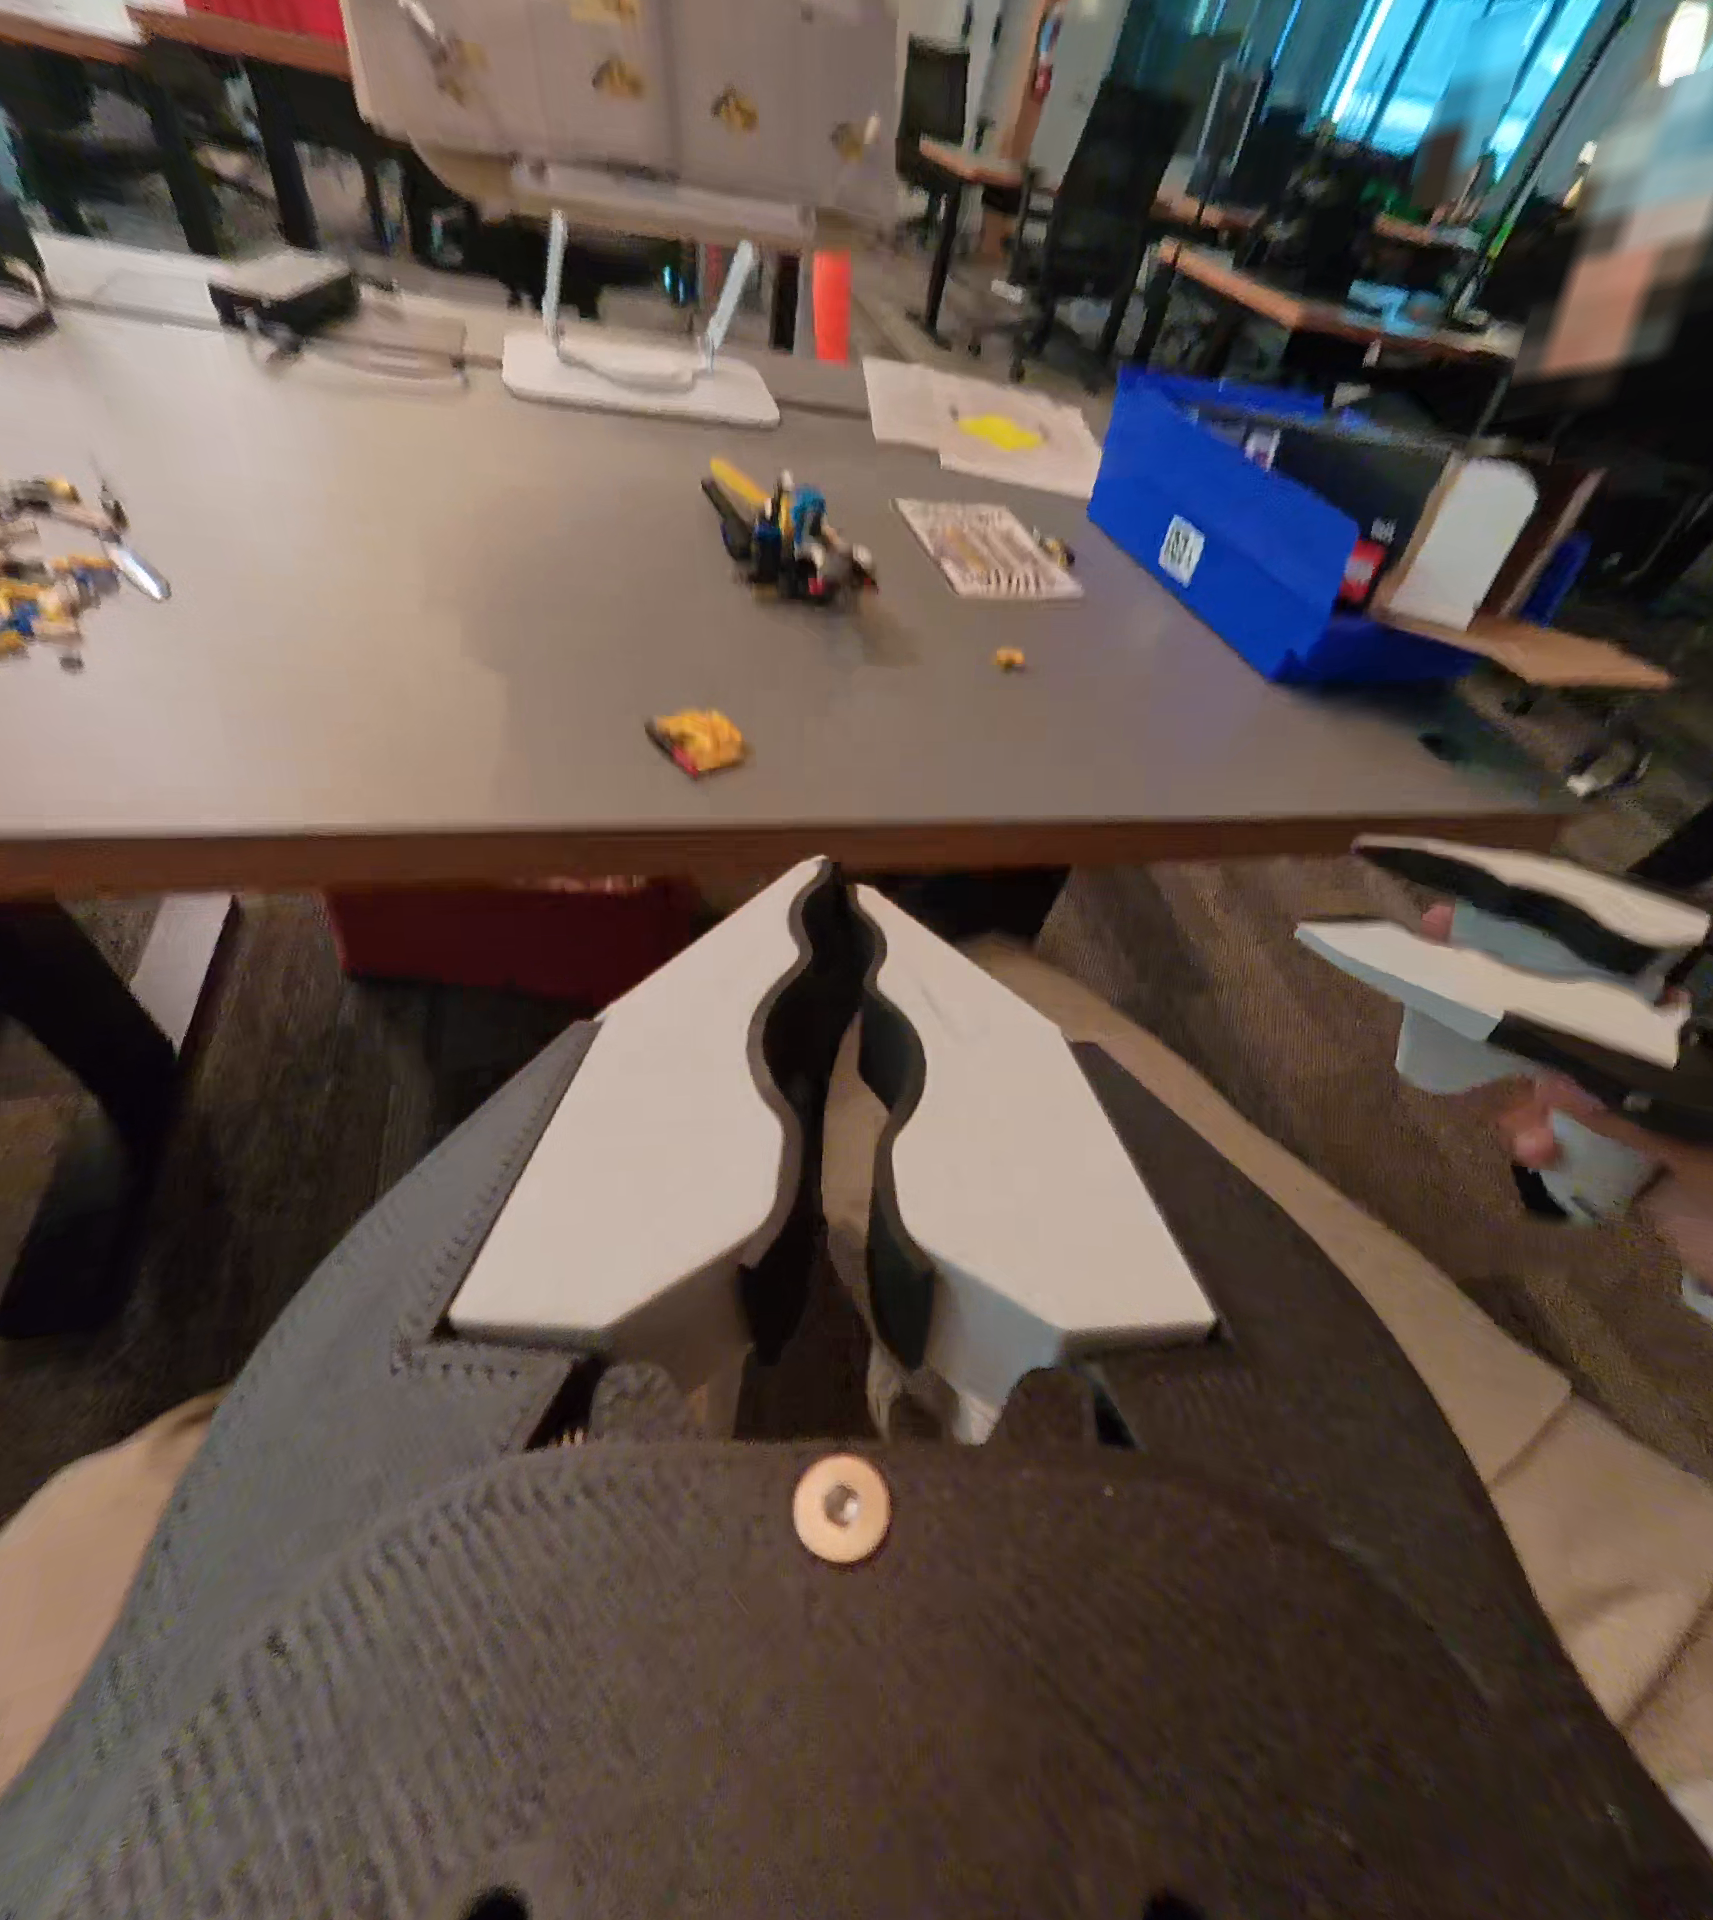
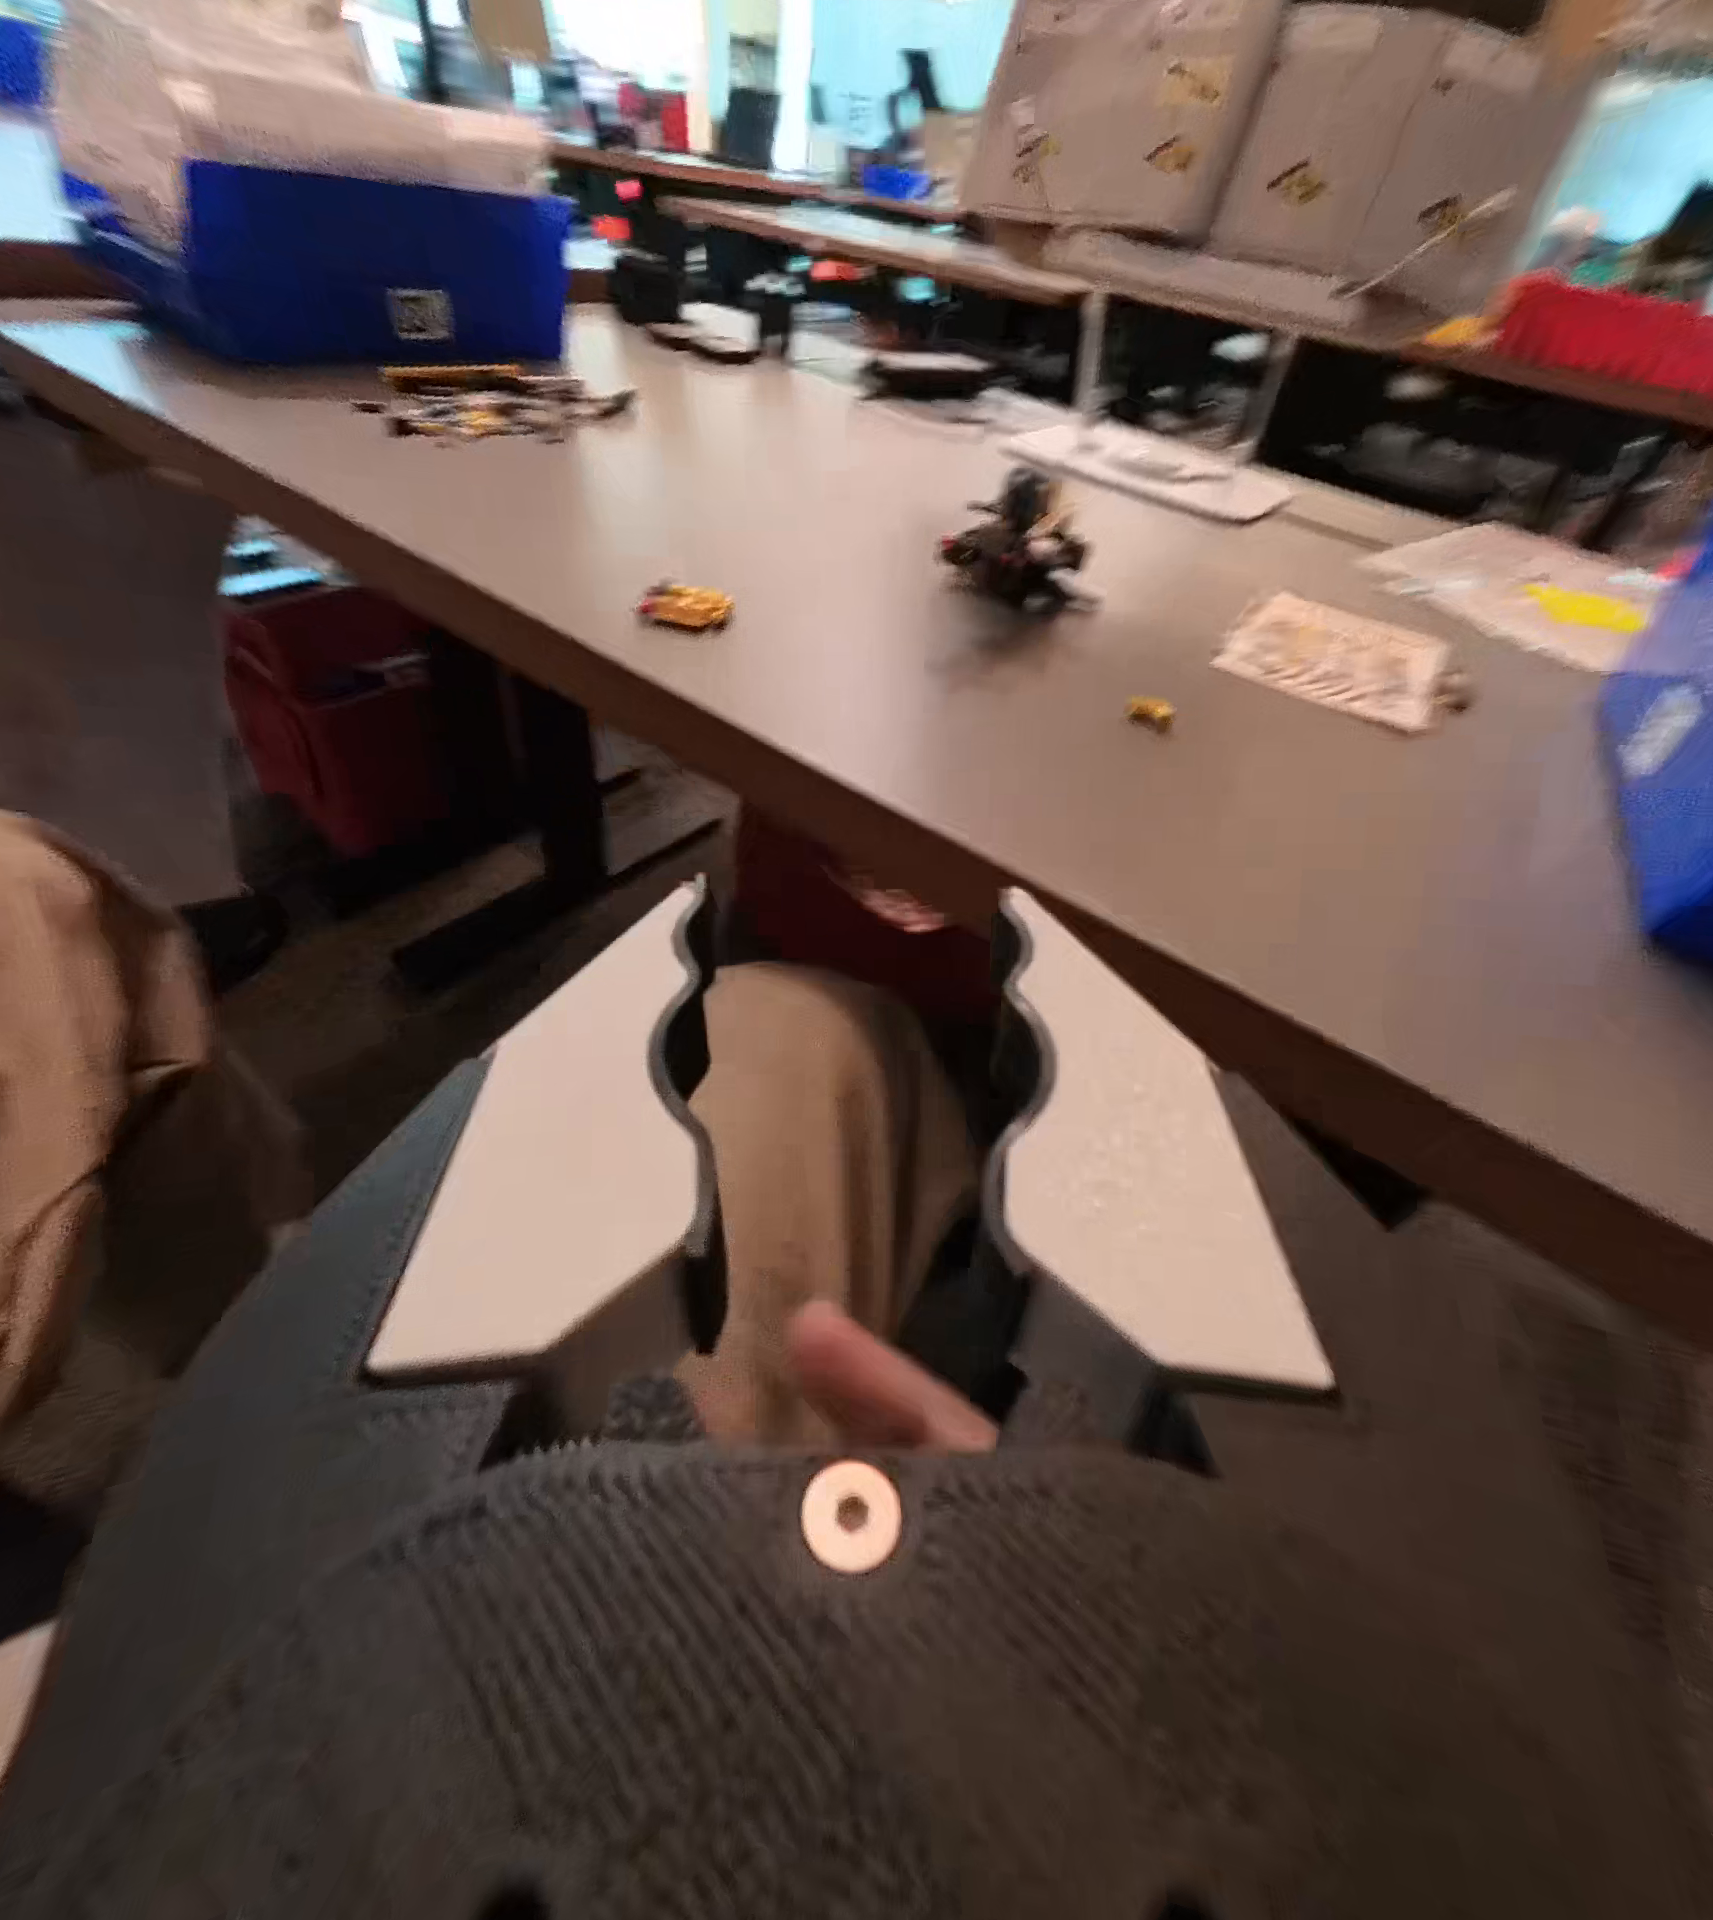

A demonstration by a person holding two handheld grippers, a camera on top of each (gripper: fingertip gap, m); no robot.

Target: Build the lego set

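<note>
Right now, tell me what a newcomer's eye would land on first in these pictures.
First, the two tools below the table edge: the left tool nearly shut and empty, the right tool open and empty over a knee. Next, the half-built lego model mid-table, with a small yellow sub-assembly nearer the edge. A pile of loose pieces lies far left, and a blue bin on the right.

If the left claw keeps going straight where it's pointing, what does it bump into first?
Probably the front edge of the table. The left claw, shut and empty, has its tips level with that brown edge, below the tabletop. Depth is hard to judge.
</note>
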